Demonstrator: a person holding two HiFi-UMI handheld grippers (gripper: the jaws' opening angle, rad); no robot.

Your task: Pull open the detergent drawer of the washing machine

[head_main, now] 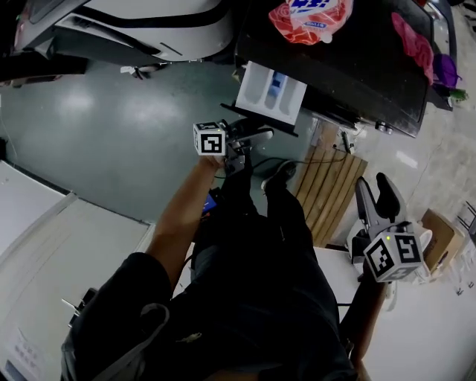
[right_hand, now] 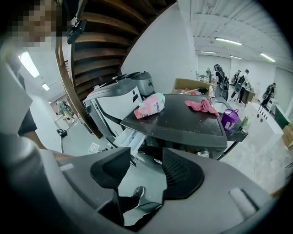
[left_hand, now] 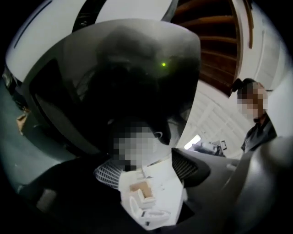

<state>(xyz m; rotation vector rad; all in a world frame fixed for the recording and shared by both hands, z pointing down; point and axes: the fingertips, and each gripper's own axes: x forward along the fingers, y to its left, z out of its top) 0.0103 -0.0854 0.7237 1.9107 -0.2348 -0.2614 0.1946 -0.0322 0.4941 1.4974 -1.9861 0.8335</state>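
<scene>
**Drawer out, both grippers empty**

The detergent drawer (head_main: pixel 269 93) already juts well out of the washing machine (head_main: pixel 357 67), its white compartments showing, so the pull looks done or close to it. The left gripper (head_main: pixel 251 138) hangs just near of the drawer front, not touching it. Its jaws are spread with nothing between them, and its own view faces up at the person rather than at the machine. I'd guess it has let go and tipped away.

The right gripper (head_main: pixel 375 195) is parked well off to the right, by the white table (head_main: pixel 416 327). It points at the machine with its fingers (right_hand: pixel 183 173) apart on empty air. One tool is enough for a drawer, which is likely why this one sits idle. A pink bag (head_main: pixel 311 18) lies on the machine's top, clear of the drawer's path.
</scene>
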